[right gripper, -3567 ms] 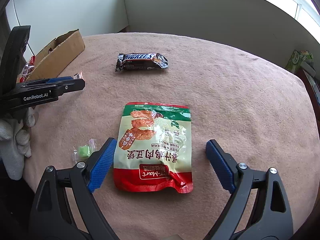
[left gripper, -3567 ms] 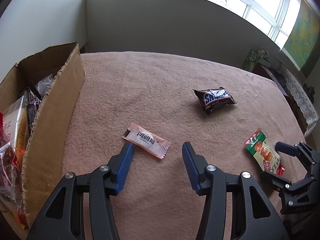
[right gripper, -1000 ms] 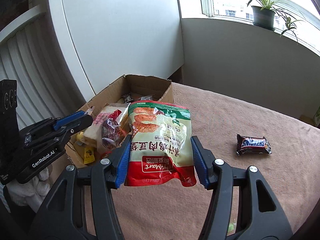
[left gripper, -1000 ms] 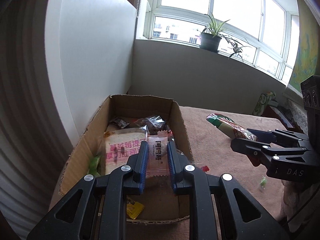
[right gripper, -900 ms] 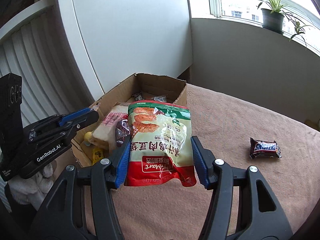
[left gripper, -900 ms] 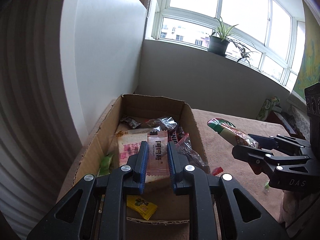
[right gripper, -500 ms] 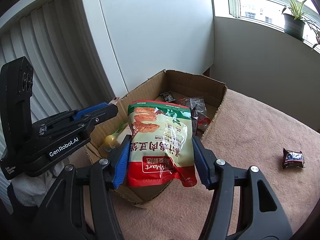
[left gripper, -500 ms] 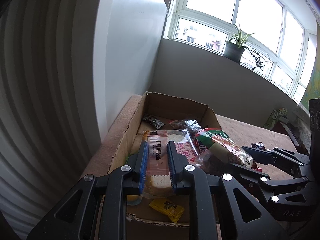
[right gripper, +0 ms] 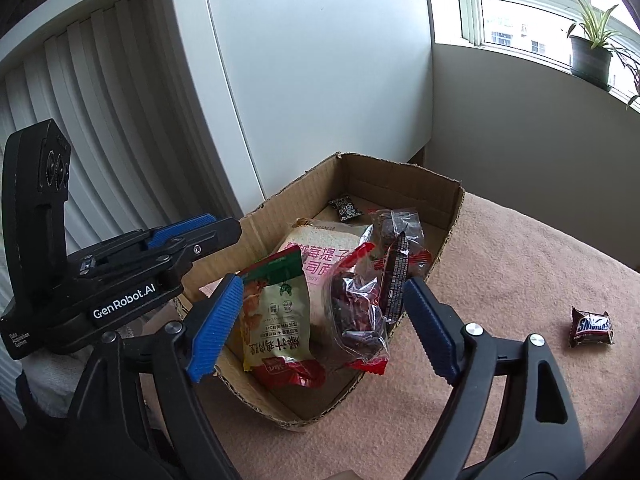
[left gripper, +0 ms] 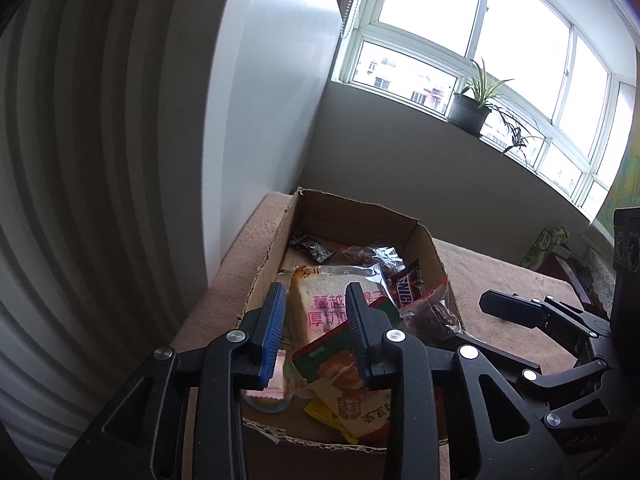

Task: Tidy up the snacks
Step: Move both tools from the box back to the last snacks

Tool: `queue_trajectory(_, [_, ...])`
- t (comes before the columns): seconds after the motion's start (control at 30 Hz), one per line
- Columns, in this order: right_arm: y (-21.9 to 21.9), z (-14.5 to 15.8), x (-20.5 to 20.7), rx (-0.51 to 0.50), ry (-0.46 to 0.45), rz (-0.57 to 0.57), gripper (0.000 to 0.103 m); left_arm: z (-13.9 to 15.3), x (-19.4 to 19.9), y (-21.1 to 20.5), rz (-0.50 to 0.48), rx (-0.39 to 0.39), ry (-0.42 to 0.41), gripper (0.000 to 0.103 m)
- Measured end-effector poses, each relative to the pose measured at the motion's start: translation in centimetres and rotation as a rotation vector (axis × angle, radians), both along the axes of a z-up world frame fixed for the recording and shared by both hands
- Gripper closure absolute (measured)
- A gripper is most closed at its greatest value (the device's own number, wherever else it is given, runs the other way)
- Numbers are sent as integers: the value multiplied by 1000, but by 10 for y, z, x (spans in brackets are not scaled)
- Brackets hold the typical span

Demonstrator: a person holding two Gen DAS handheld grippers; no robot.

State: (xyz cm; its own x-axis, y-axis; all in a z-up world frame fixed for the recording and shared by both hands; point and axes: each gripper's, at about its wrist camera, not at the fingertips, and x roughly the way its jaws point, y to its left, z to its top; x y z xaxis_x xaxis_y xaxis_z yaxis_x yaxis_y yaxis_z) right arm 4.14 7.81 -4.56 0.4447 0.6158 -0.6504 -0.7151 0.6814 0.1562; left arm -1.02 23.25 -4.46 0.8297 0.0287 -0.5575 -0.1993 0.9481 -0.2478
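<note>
Daylight from a bay window with a potted plant [left gripper: 474, 110] on its sill falls across a worktop [right gripper: 500, 300] draped in pinkish cloth, where a cardboard box [right gripper: 448, 204] takes in snacks. Both hand-held grippers hover over the box's near end: the left hand-held gripper [left gripper: 314, 338] has just been opening, its jaws slightly apart, with a small pink wafer packet [left gripper: 269, 380] below them inside the box; the right hand-held gripper [right gripper: 320, 328] has just been opening too, jaws wide, nothing between the pads, and the green-and-red snack pouch [right gripper: 280, 320] stands propped in the box. Also inside: packaged sliced bread [right gripper: 320, 252], a clear bag of dark dried fruit [right gripper: 356, 312], a dark bar wrapper [right gripper: 396, 276], a small black packet [right gripper: 346, 209]. One Snickers bar [right gripper: 591, 327] lies on the cloth, well to the right of the box. Risk: the fruit bag overhangs the box's right wall and could spill out if brushed.
</note>
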Motion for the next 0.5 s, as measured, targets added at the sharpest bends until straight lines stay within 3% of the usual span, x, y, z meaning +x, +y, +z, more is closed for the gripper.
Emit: queue_trajectory(0.5, [-59, 16, 6, 25, -23, -88, 18, 9, 6, -34, -44, 23, -9, 74])
